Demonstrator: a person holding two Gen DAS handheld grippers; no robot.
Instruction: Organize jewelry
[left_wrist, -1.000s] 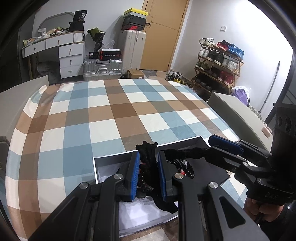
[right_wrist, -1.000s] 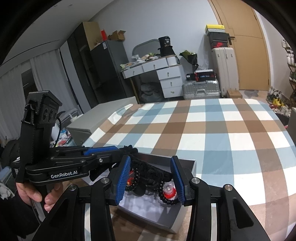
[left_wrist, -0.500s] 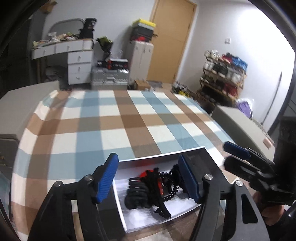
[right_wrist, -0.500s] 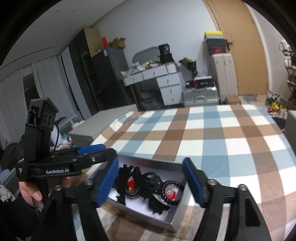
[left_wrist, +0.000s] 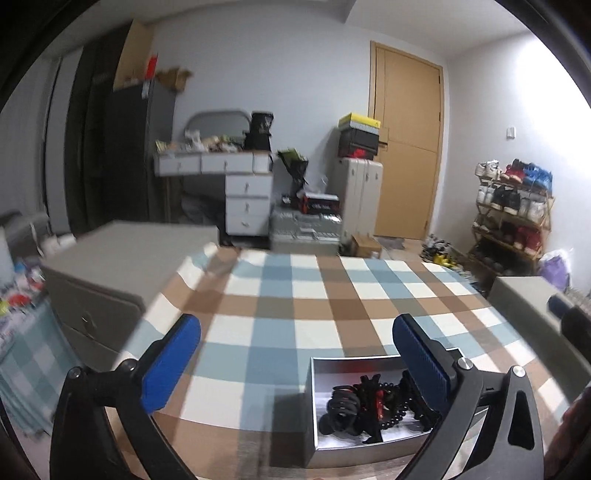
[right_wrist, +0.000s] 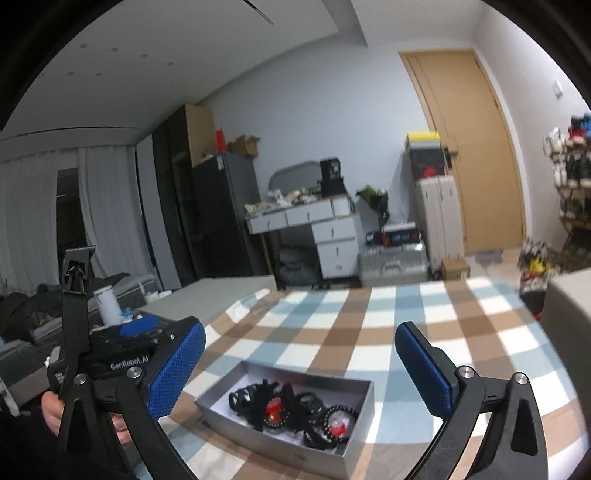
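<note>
Broadly, a checked table (right_wrist: 424, 332) carries a grey box (right_wrist: 354, 456) near its front edge, likely for easy reach. Inside the box lies the jewelry (right_wrist: 295, 410), a black tangle with red bits, all gathered together. Both the left gripper (left_wrist: 297, 360) and right gripper (right_wrist: 299, 363) hang above, fingers spread wide, holding nothing.

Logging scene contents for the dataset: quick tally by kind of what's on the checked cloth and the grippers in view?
Box: 1
Heap of black jewelry in the box, pieces too tangled to count: 1
Grippers, both open and empty: 2, left and right
Total: 4
</note>
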